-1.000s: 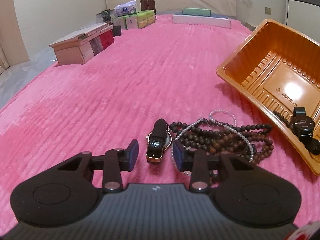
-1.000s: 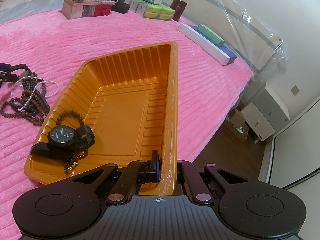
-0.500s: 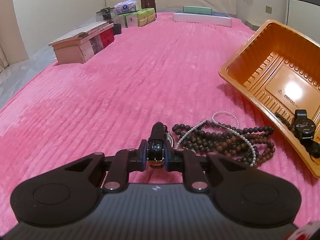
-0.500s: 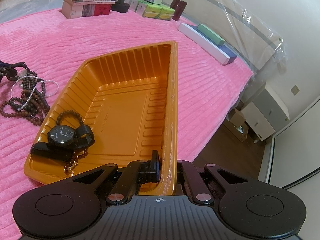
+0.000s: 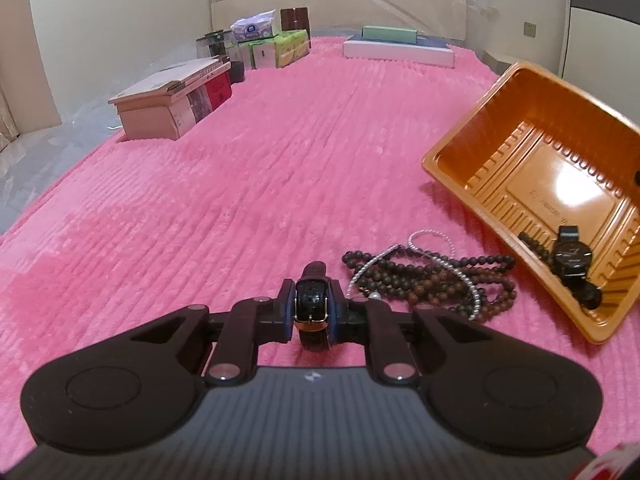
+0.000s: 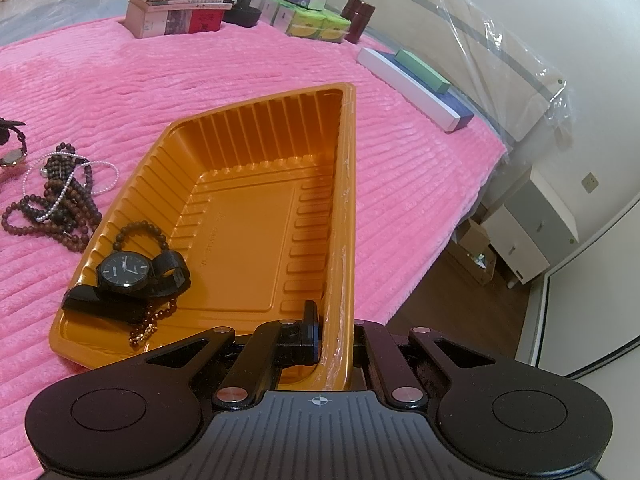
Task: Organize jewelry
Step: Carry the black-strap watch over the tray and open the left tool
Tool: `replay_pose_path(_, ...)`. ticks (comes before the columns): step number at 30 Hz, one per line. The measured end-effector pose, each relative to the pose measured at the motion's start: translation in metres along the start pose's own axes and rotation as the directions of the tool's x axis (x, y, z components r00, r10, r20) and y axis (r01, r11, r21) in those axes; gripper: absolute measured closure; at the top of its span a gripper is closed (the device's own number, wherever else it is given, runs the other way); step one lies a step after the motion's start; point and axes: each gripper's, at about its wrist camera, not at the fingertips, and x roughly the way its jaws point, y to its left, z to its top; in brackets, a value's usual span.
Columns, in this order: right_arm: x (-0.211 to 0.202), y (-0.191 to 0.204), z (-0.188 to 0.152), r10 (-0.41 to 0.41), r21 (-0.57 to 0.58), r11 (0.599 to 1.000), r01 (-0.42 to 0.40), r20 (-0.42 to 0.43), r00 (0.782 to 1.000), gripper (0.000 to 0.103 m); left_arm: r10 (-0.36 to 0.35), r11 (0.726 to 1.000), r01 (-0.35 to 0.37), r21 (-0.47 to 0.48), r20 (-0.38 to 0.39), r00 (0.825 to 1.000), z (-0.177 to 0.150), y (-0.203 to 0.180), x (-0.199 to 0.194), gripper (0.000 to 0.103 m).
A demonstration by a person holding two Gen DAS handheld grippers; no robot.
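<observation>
The pink bed cover carries the orange tray, which the right claw grips by its side wall, tilted up. A black watch already lies inside. A second ago the left claw stood open around the brown-strap watch; now it has closed on it and lifted it off the cover, so it can probably go to the tray next. The strap's long axis points forward, away from the camera. The beads lie beside the tray.
</observation>
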Motion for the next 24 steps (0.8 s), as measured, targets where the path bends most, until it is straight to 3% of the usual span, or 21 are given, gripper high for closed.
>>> replay_pose_path(13, 0.000, 0.000, -0.001, 0.002, 0.002, 1.000, -0.002, -0.001, 1.000, 0.100, -0.070, 0.996, 0.068, 0.050, 0.044, 0.997, 0.017, -0.026, -0.025, 0.089)
replay_pose_path(24, 0.000, -0.001, -0.003, 0.004, 0.006, 1.000, -0.004, -0.001, 1.000, 0.100, -0.218, 0.972, 0.210, 0.110, 0.072, 0.973, 0.038, -0.075, -0.037, 0.089)
